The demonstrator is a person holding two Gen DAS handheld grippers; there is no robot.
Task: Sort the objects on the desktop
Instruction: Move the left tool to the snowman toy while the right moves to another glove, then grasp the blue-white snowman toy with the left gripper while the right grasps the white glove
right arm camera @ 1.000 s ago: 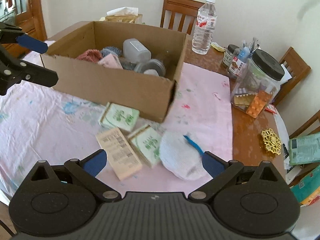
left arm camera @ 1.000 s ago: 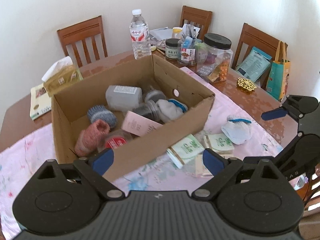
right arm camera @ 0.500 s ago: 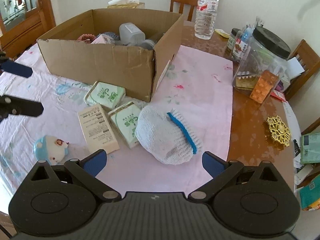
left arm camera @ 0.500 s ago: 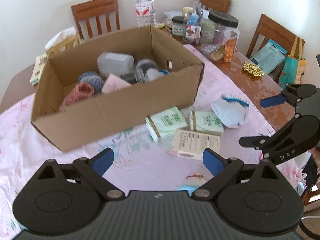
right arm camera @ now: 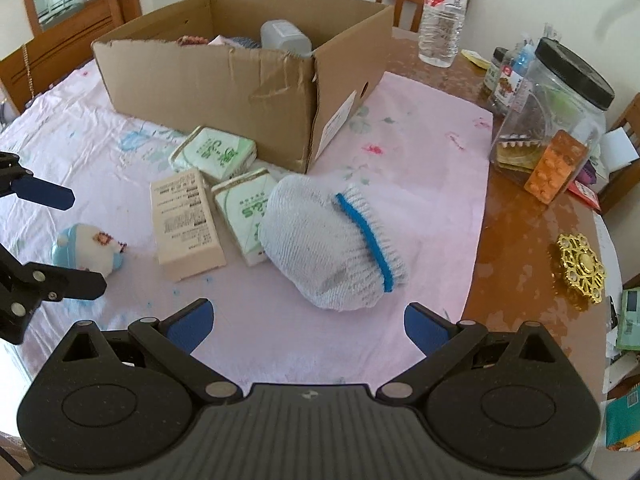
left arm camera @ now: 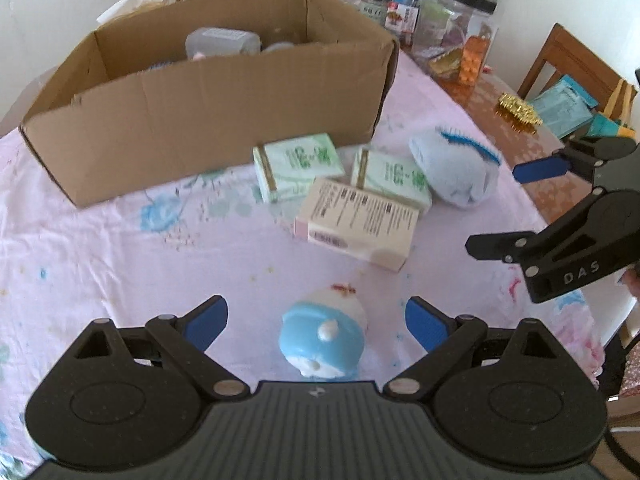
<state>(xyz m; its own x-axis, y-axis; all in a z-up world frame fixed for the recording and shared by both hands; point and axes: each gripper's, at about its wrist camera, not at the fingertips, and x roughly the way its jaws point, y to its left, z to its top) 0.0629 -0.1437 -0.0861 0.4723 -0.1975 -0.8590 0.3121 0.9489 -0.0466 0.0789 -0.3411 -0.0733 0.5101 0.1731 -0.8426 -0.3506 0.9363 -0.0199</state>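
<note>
1. The left gripper (left arm camera: 316, 316) has its blue-padded fingers spread wide and holds nothing; a small blue-and-white plush toy (left arm camera: 323, 338) lies on the cloth between them, touched by neither finger.
2. The right gripper (right arm camera: 308, 320) is likewise spread apart and empty, poised just near of a white knitted hat with a blue band (right arm camera: 336, 248).
3. The hat rests on the pink floral tablecloth (right arm camera: 420, 160), its left edge against a green-printed packet (right arm camera: 244, 212).
4. A second green-printed packet (right arm camera: 214, 152) lies farther off, close against the front wall of the cardboard box (right arm camera: 208, 84).
5. A beige carton with black print (right arm camera: 186, 222) lies left of the nearer packet, between it and the toy.
6. The box stands open at the far side of the cloth; a grey plastic container (right arm camera: 286, 38) and some knitted items show inside, the rest hidden by its walls.
7. On the bare wooden table (right arm camera: 520, 248) to the right stand a clear jar with a black lid (right arm camera: 556, 116), a water bottle (right arm camera: 442, 12) and a gold ornament (right arm camera: 580, 266).
</note>
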